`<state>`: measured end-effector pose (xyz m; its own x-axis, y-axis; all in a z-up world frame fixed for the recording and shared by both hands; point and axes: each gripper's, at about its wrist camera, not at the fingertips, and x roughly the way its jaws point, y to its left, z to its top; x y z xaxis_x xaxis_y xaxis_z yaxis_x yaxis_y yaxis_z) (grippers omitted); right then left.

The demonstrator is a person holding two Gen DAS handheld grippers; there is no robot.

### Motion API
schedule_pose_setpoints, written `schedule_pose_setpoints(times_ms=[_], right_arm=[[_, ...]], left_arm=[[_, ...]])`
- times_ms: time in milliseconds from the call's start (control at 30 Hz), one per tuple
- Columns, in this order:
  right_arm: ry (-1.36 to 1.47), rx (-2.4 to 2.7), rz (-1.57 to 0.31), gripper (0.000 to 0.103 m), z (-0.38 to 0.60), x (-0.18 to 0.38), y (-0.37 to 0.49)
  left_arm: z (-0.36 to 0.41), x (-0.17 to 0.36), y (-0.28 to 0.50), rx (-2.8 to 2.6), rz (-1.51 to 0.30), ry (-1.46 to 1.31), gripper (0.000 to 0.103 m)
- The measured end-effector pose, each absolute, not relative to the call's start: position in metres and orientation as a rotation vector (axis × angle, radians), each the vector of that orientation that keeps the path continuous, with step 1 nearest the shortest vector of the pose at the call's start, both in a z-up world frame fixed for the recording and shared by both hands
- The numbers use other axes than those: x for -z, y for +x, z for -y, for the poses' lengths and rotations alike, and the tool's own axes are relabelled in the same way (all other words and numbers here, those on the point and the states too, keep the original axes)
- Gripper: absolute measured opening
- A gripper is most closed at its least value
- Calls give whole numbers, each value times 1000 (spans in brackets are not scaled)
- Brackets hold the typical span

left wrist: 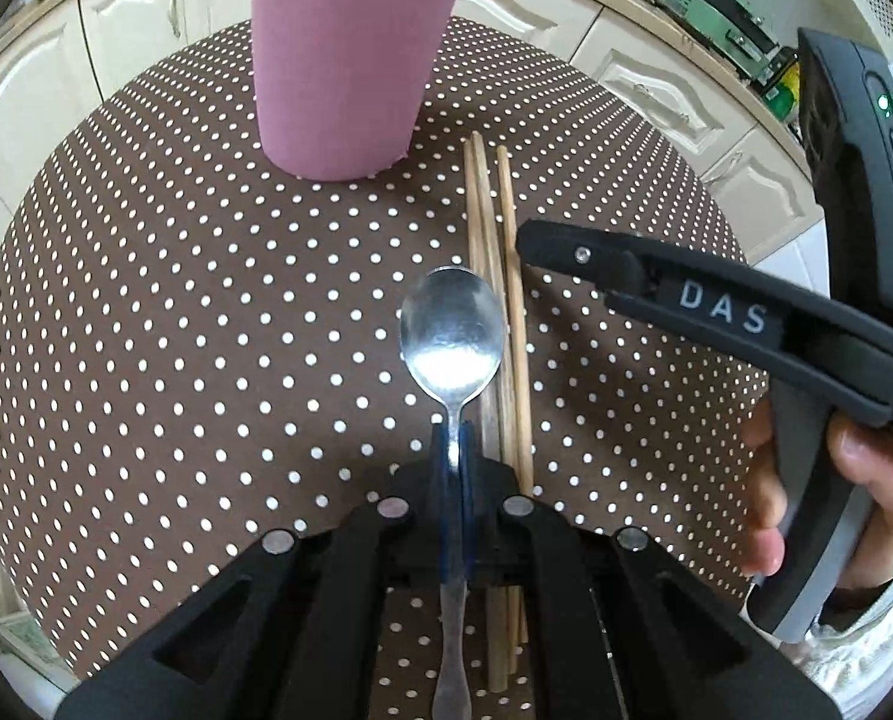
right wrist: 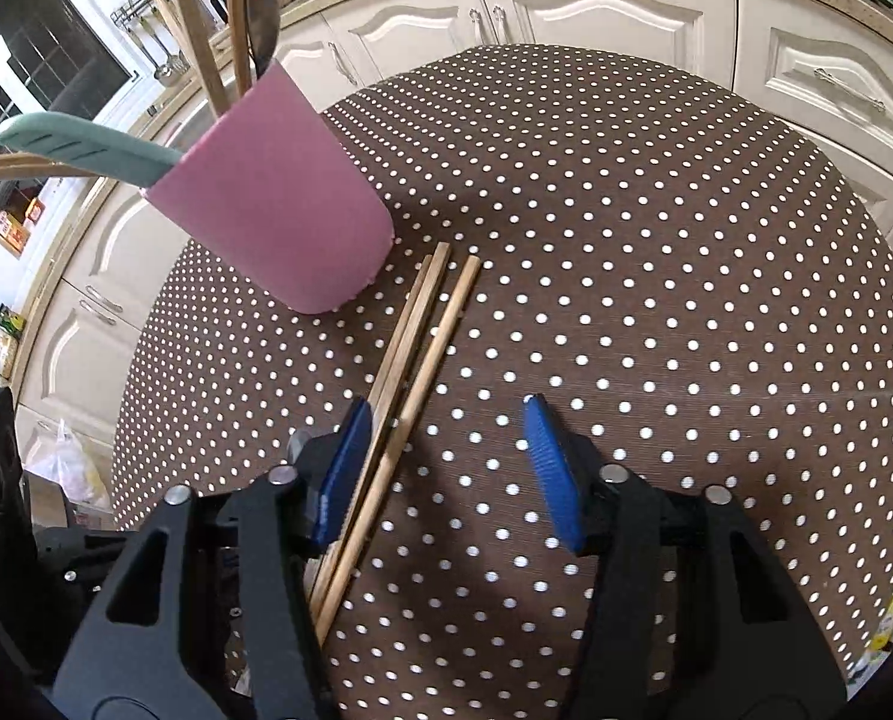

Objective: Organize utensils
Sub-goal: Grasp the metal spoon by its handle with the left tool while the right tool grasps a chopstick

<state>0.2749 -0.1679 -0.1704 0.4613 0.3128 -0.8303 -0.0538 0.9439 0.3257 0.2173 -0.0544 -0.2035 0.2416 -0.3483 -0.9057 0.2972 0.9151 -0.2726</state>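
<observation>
a: left tongs (left wrist: pixel 453 450) are clamped on the spoon (left wrist: pixel 452 333), mid-frame; right tongs (right wrist: pixel 446 420) gape over the chopsticks (right wrist: pixel 413 354) on the tabletop (right wrist: pixel 656 276).

b: so it's mid-carry. next, i'd say, lift it into the pink cup (left wrist: pixel 350 54), top center.

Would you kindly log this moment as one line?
left gripper: shut on spoon | right gripper: open over chopsticks | cup: upright
</observation>
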Motion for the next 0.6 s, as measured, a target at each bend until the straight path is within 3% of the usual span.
schedule_pose_setpoints(times_ms=[233,400,600], right_arm=[[193,-208,-1097,46,155,171,277],[90,-197,-1105,36,139,171,276],[48,-213,-1129,34,141,170,273]], left_arm=[[56,206,201,464,-1255,-56,3],[68,212,187,473,-1255,-89,3],[72,220,181,465,-1237,-104,3]])
